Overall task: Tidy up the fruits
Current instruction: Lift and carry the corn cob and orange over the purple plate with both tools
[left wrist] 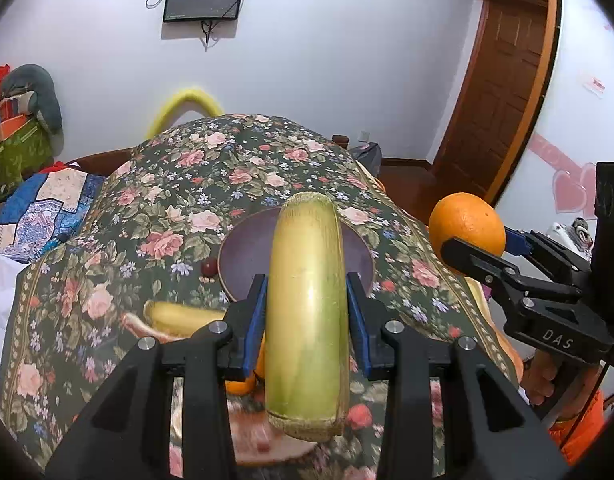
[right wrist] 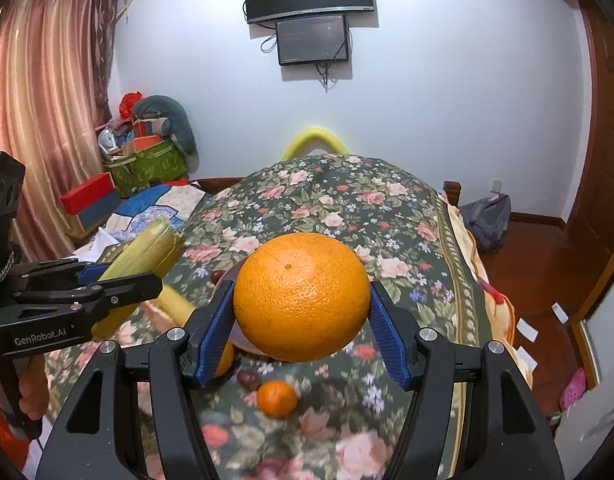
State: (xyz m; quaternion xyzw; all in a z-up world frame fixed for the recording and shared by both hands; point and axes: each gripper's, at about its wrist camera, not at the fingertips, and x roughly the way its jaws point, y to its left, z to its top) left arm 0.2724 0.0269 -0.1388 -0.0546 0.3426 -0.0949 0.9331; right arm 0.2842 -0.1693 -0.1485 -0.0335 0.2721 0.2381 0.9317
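Left tool [left wrist: 307,312] clamps banana [left wrist: 307,320], right tool [right wrist: 303,320] orange [right wrist: 302,296], above plate [left wrist: 247,256].

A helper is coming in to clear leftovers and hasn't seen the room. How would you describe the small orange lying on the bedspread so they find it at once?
Start at the floral bedspread and find the right gripper holding a big orange above it. On the cloth just below lies the small orange, beside a dark reddish fruit. It is far smaller than the held orange, and free.
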